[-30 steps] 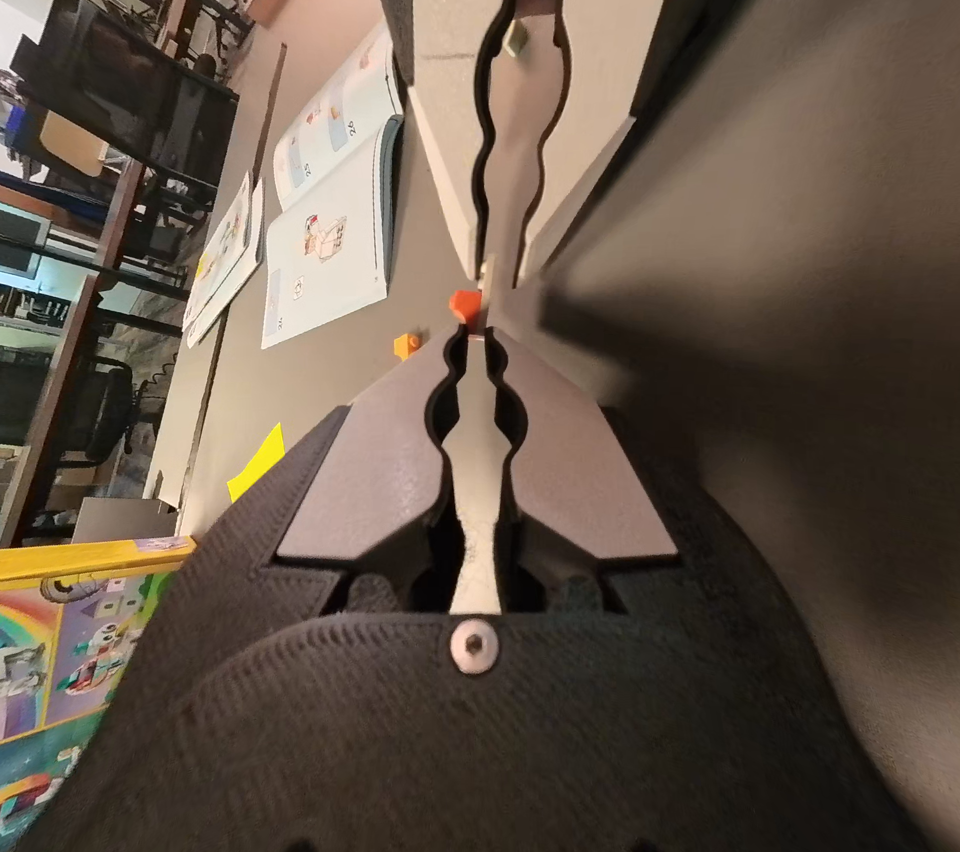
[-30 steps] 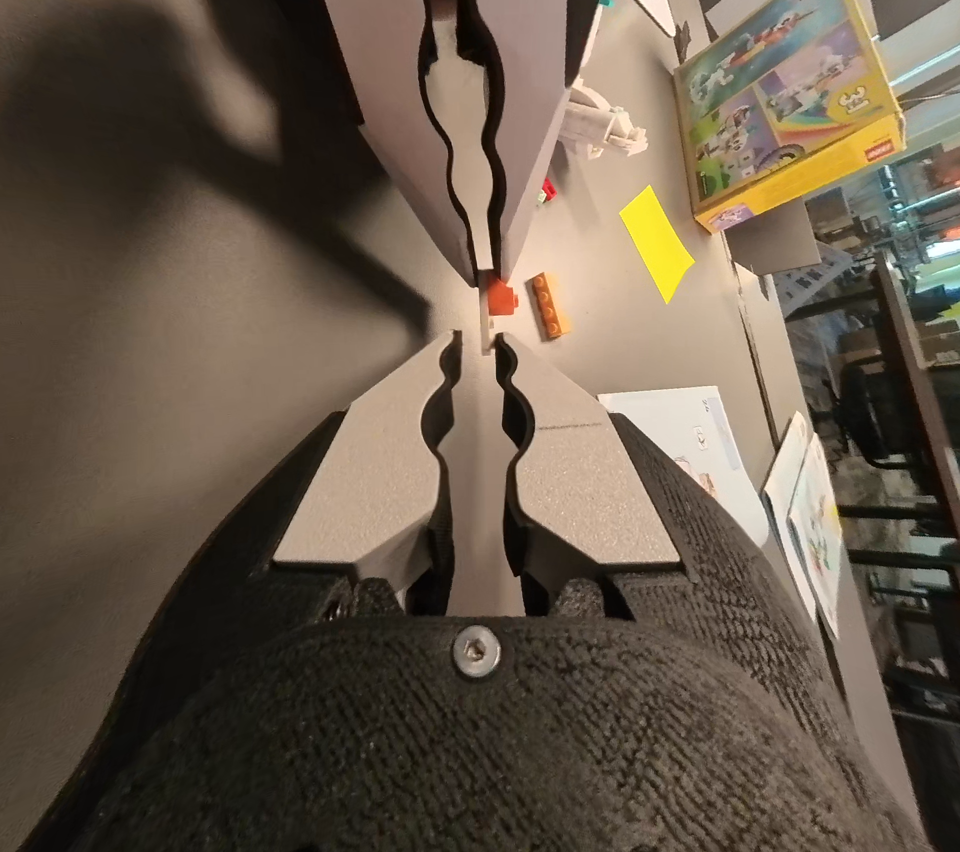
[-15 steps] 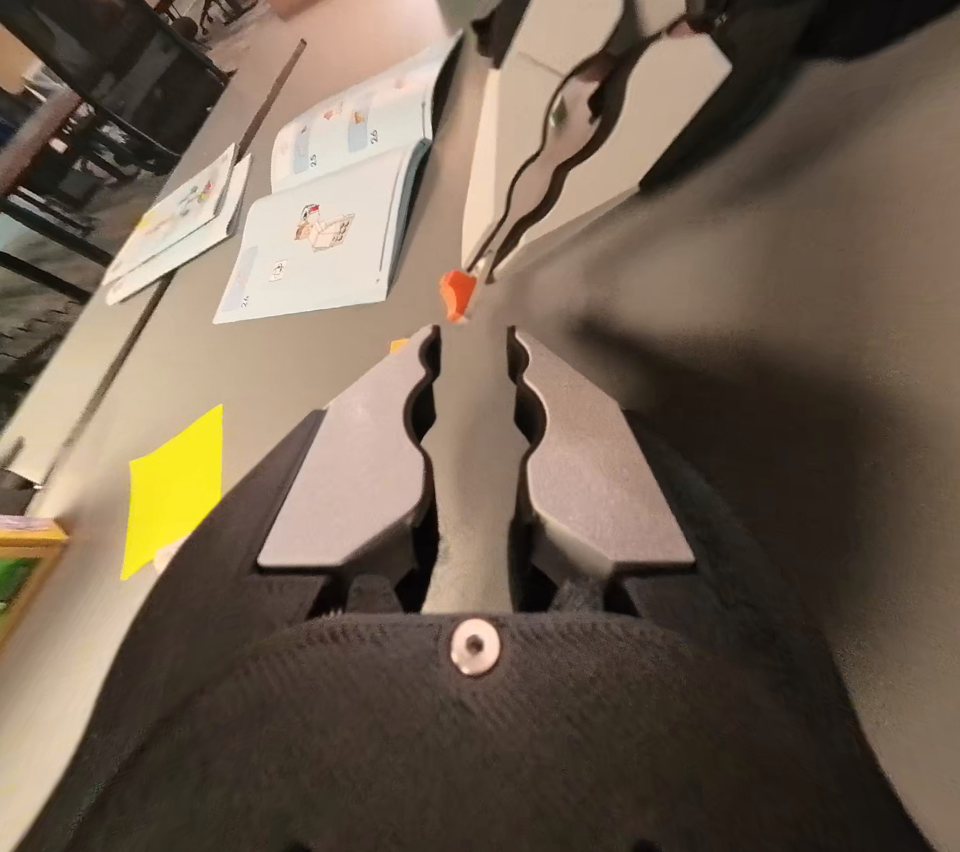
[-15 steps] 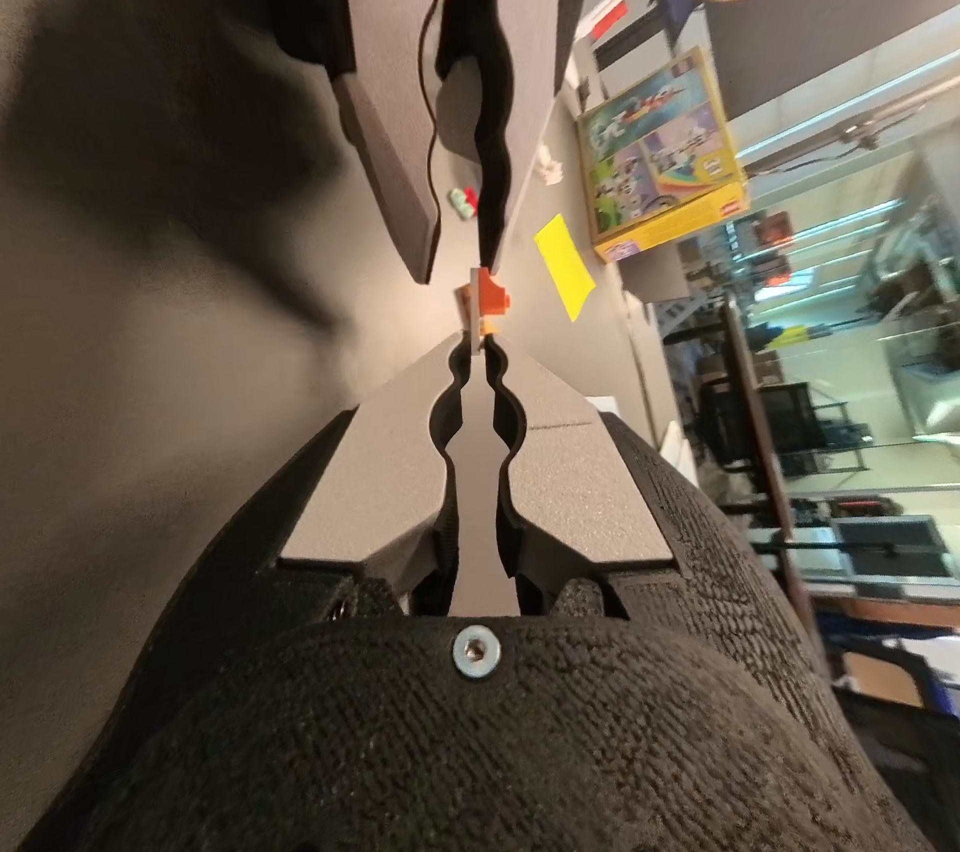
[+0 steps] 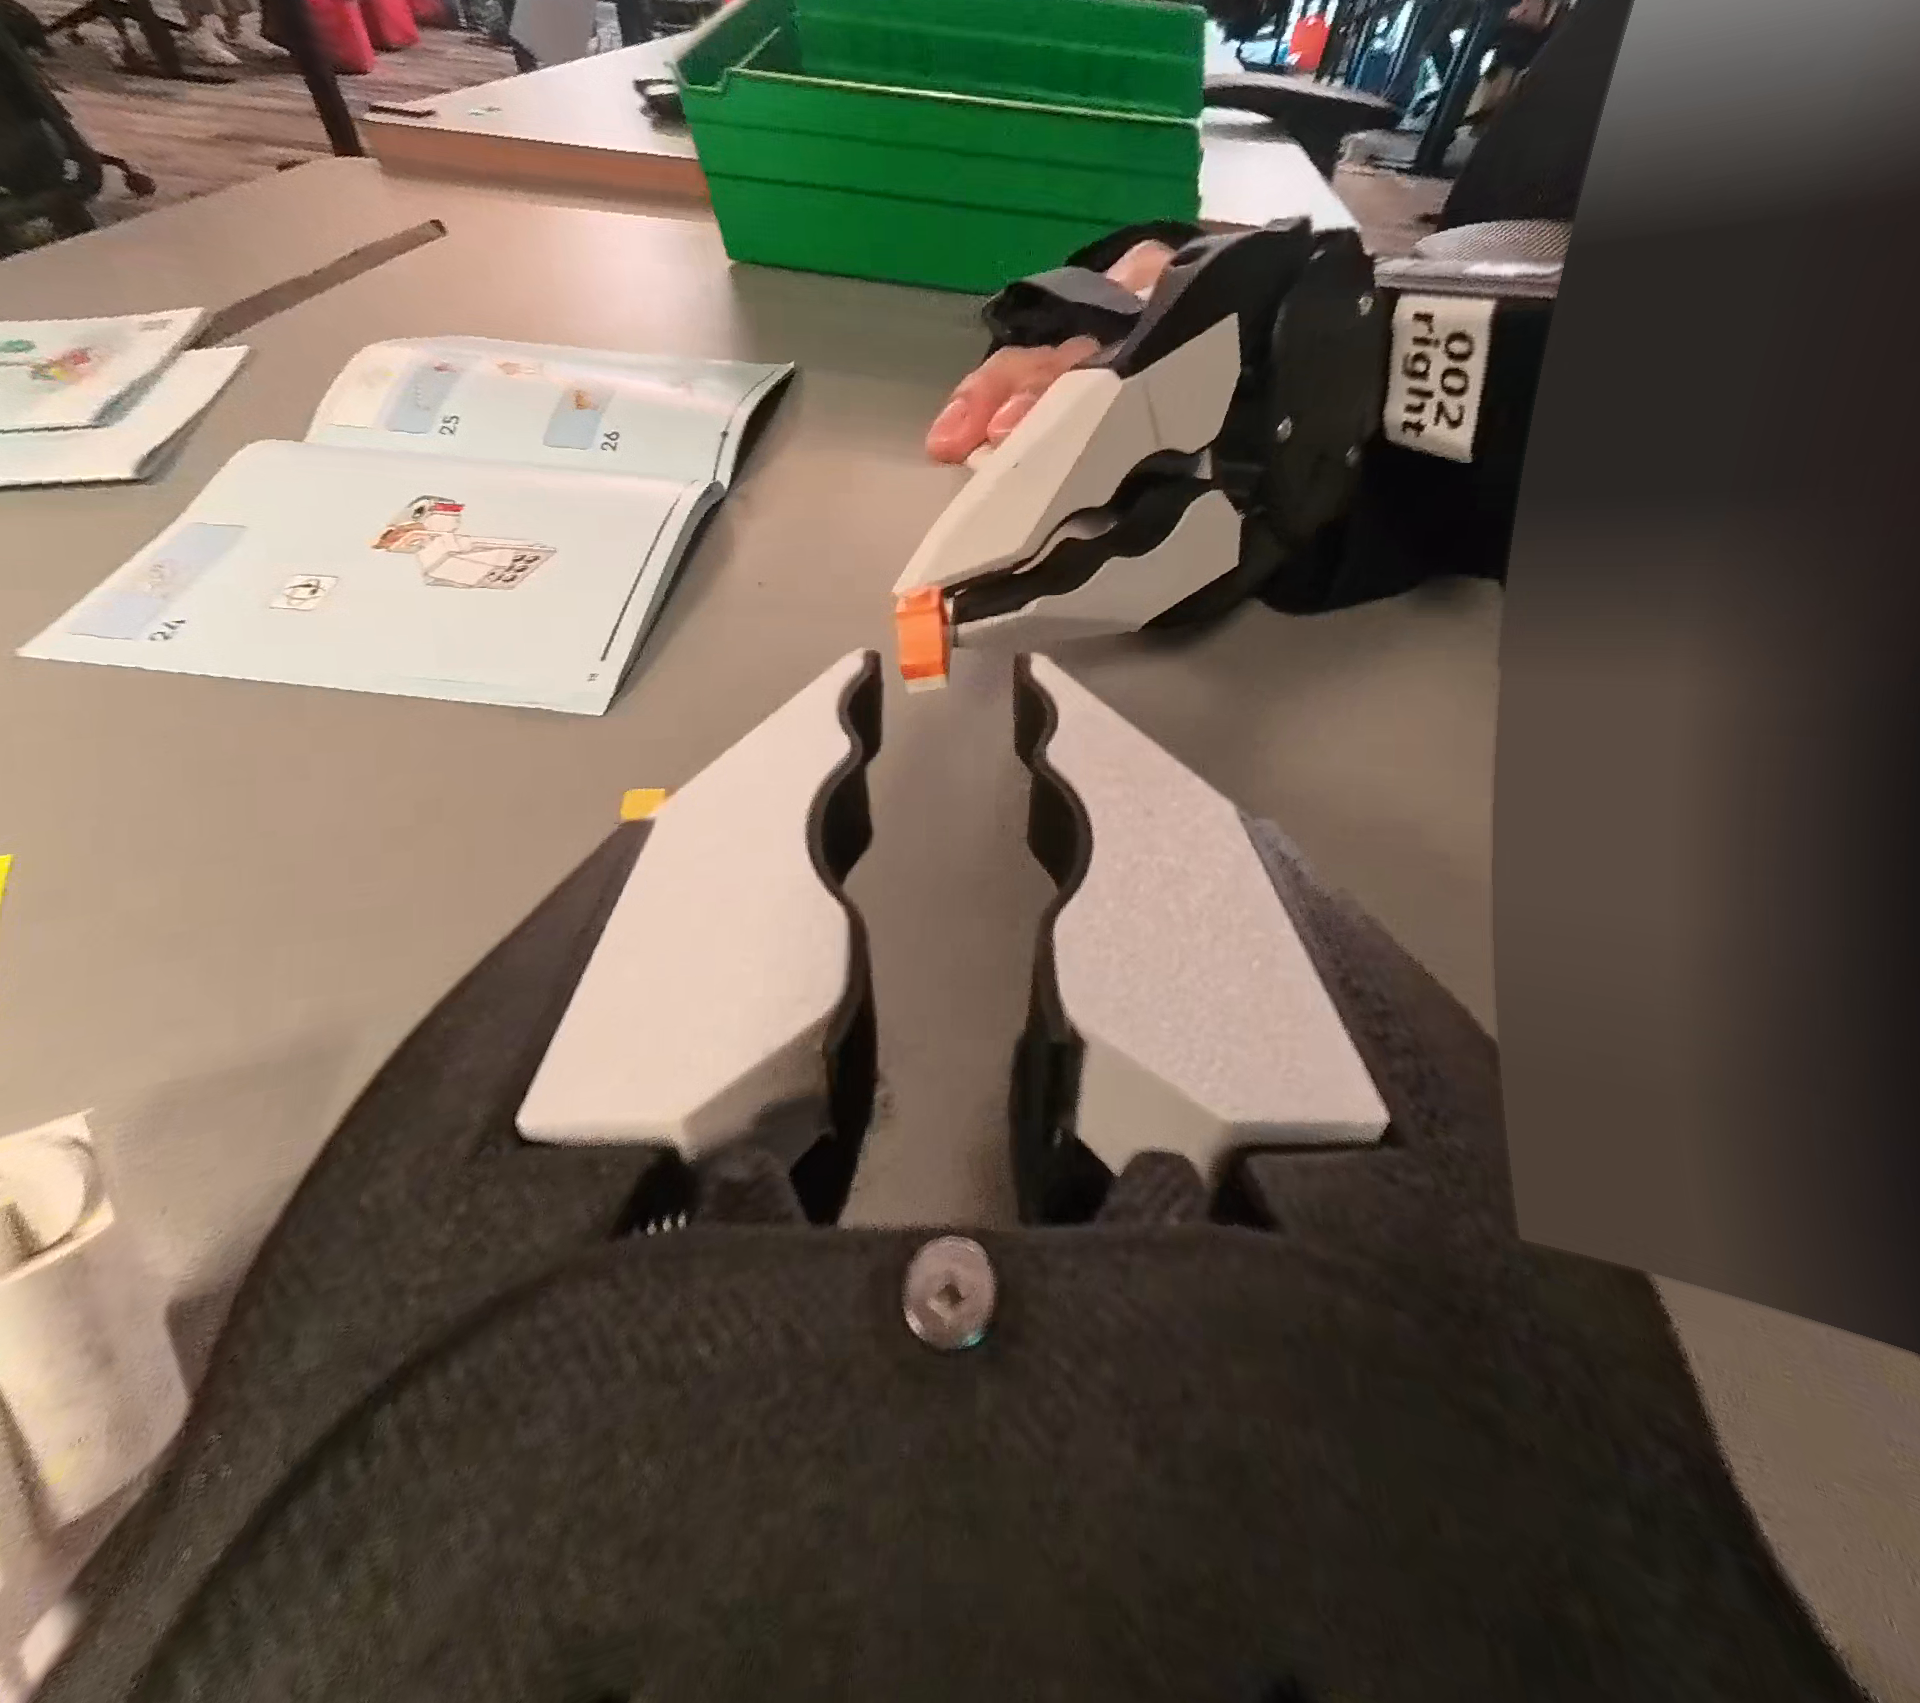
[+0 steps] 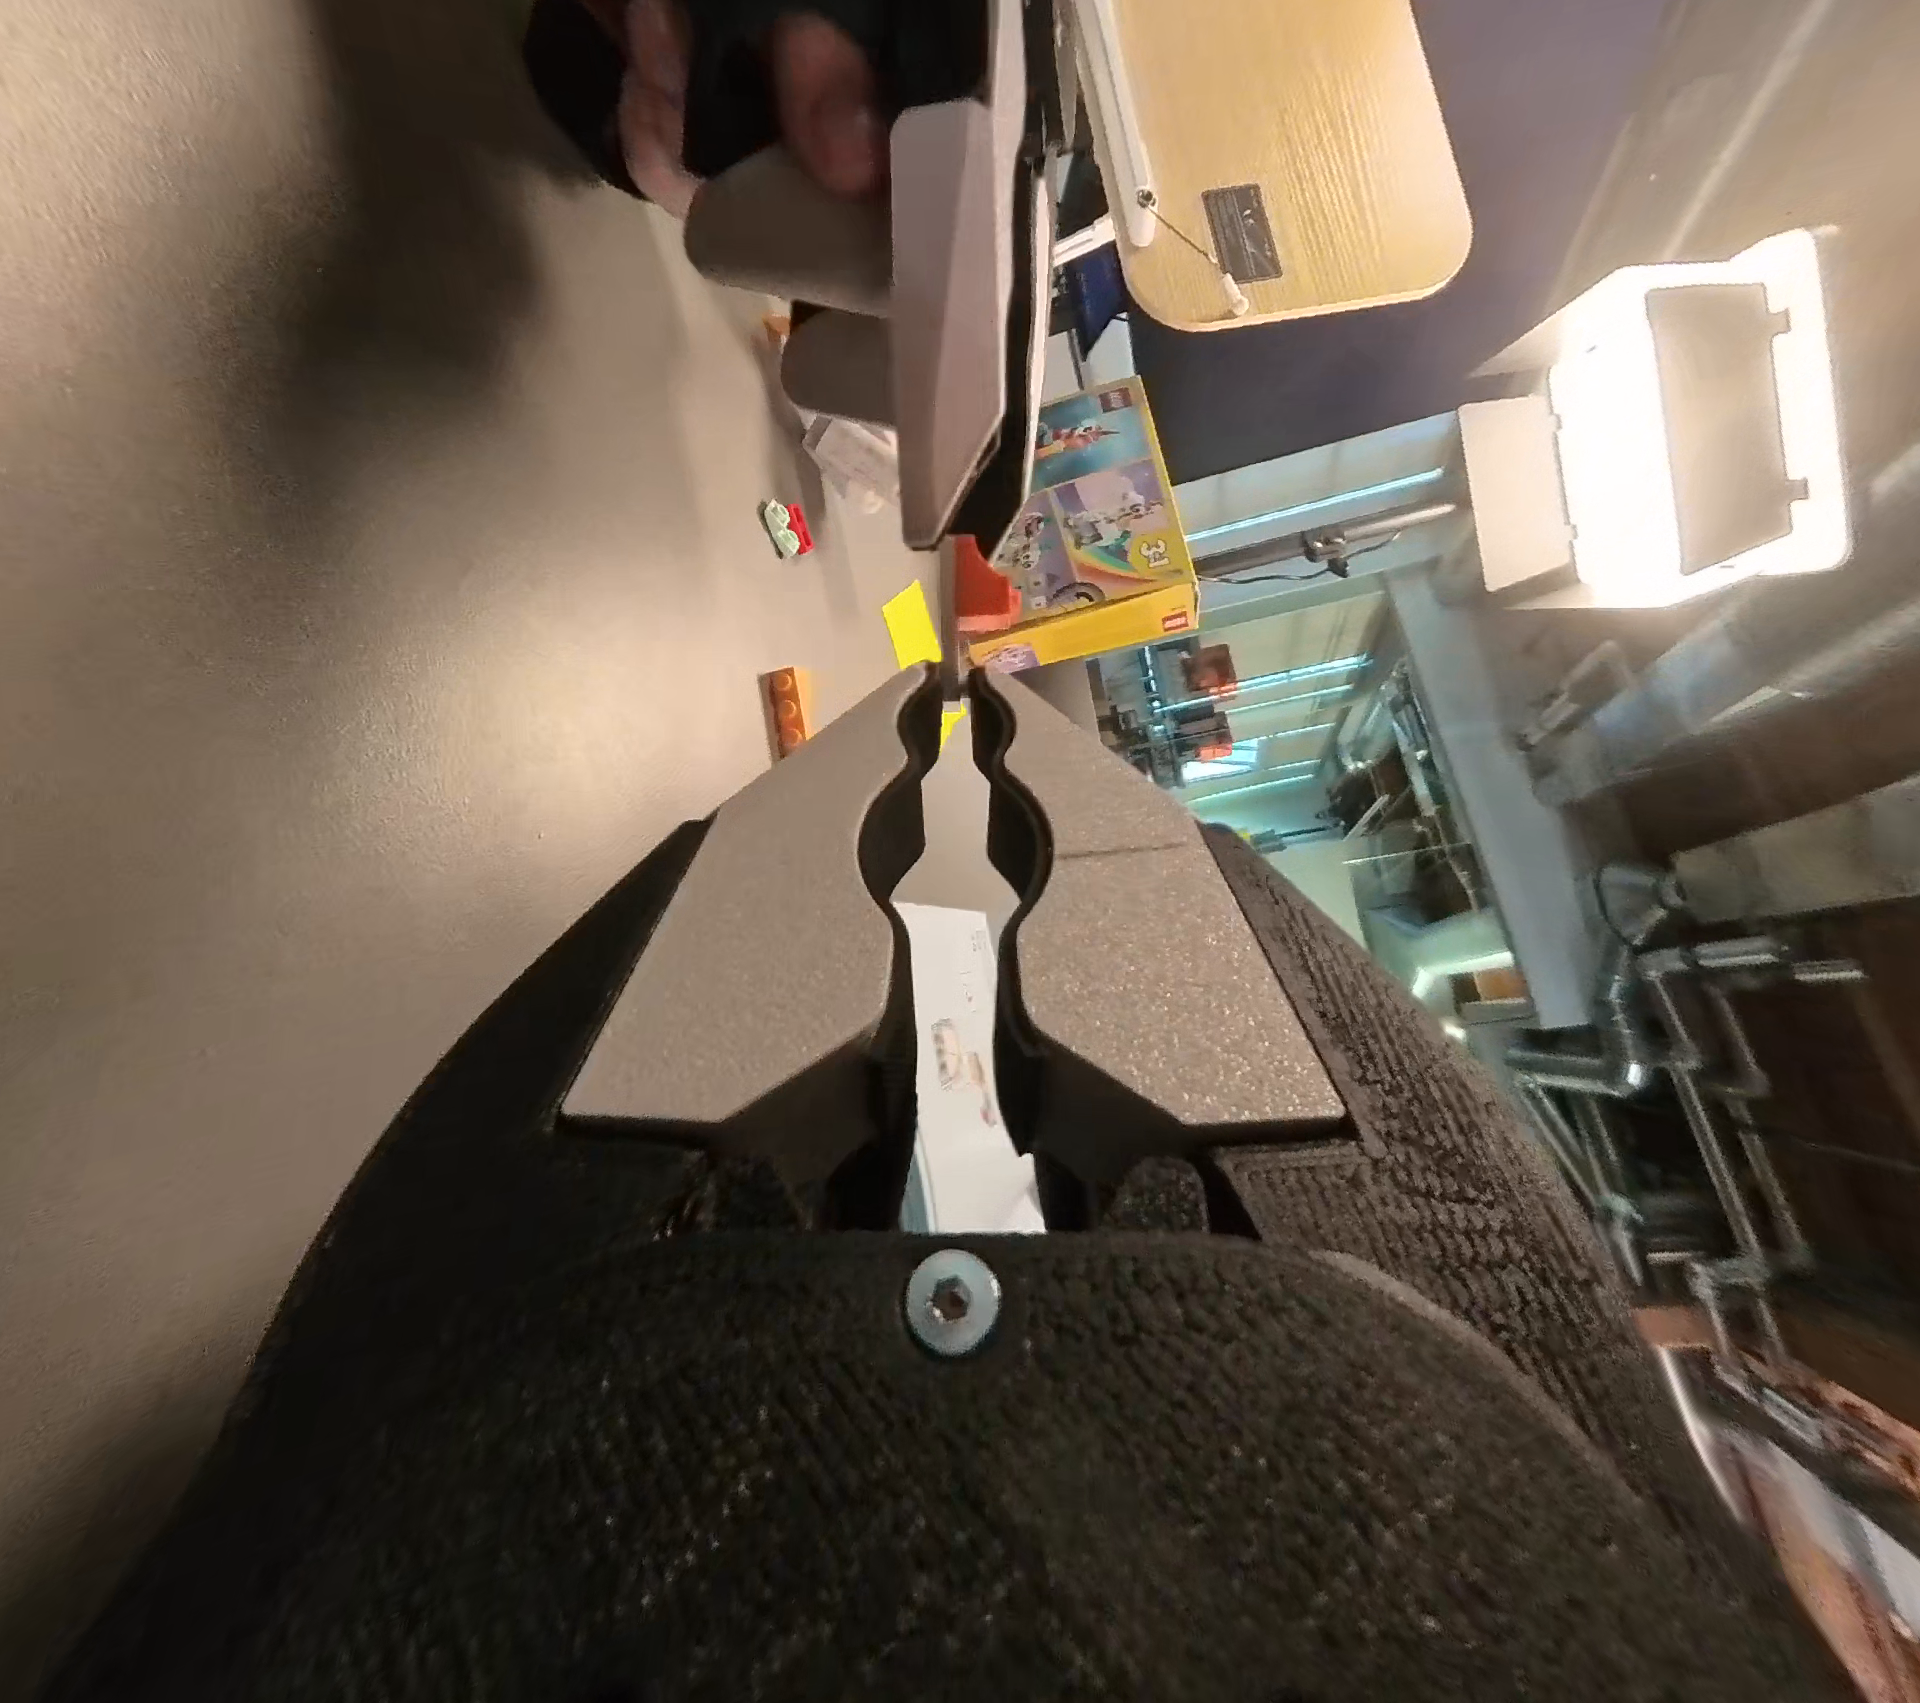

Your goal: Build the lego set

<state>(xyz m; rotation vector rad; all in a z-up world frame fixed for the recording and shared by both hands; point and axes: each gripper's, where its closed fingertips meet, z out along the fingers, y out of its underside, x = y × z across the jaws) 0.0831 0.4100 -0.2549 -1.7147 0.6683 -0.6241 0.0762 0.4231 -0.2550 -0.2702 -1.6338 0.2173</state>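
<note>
My right gripper is shut on a small piece: an orange-red brick stuck on a thin pale plate. In the left wrist view the right gripper reaches in from the right, a little above the grey table, with the orange brick at its tips. My left gripper is open and empty, its tips on either side of the brick, just short of it. One of its fingers shows edge-on in the right wrist view, just above the piece.
An open instruction booklet lies left of the grippers, more booklets at far left, stacked green bins behind. A long orange brick, small green and red pieces, a yellow note and the set's box are on the table. The grippers are tip to tip, or close to it.
My left gripper was shut on the piece together with the right one. It has opened, let go and rolled level. The right gripper keeps hold of the piece.
</note>
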